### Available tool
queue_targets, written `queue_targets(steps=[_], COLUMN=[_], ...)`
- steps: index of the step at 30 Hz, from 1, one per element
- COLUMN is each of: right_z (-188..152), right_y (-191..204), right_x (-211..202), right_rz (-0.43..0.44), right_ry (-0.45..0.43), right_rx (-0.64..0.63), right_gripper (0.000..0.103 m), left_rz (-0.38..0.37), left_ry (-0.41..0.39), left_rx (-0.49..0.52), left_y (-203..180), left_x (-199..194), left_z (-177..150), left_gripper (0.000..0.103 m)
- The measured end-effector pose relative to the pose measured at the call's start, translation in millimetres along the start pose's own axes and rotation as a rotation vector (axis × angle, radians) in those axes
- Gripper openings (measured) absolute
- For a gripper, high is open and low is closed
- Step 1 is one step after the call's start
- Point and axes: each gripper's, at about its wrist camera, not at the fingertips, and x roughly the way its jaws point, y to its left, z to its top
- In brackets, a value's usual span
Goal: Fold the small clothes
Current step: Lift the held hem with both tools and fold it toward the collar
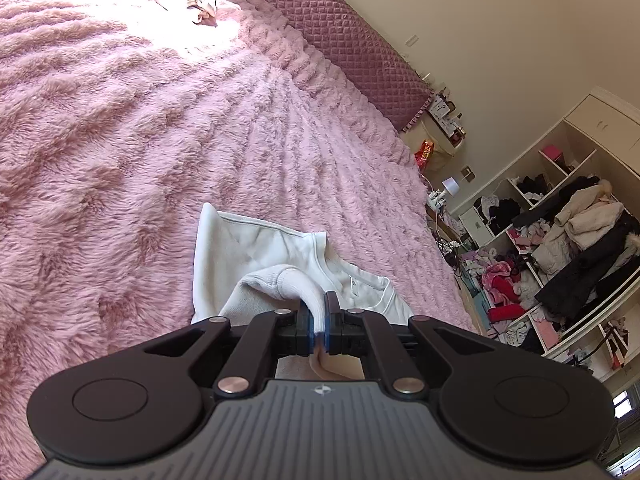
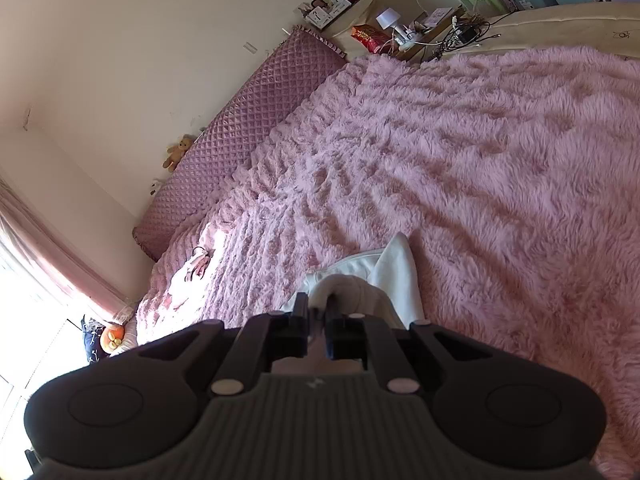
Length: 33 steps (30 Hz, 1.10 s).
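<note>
No legible writing is seen, while a small white garment is pinched by the closed left gripper and the closed right gripper over the pink blanket.

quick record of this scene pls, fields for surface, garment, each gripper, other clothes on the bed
surface: pink fluffy blanket on a bed
garment: small white top, partly lifted, the rest on the blanket
left gripper: jaws shut on a fold of the white top
right gripper: jaws shut on white fabric of the same top
other clothes: pale heap in the sunlit patch near the quilted headboard
</note>
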Motion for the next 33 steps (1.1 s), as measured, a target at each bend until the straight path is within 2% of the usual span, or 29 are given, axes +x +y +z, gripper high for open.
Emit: queue_targets(steps=[13,21,33], right_z=[20.6,25.2,21.1], right_y=[0.4,-7.1,-23.2], right_x=[96.2,138.9,190.9], right_rz=[-0.050,-0.086,-0.168], right_ry=[-0.019,-0.004,0.022], right_rx=[-0.018,-0.025,-0.065], right_gripper=[0.002,0.002,0.002], left_rz=[0.038,0.059,0.132], left_ry=[0.003,0.015,0.062], left_rx=[-0.031,-0.054,-0.047], left_y=[24.8,39.6,56.9], left_x=[69.1,98.1,140.4], left_z=[31.0,40.8,41.6], left_gripper=[0.004,0.004,0.004])
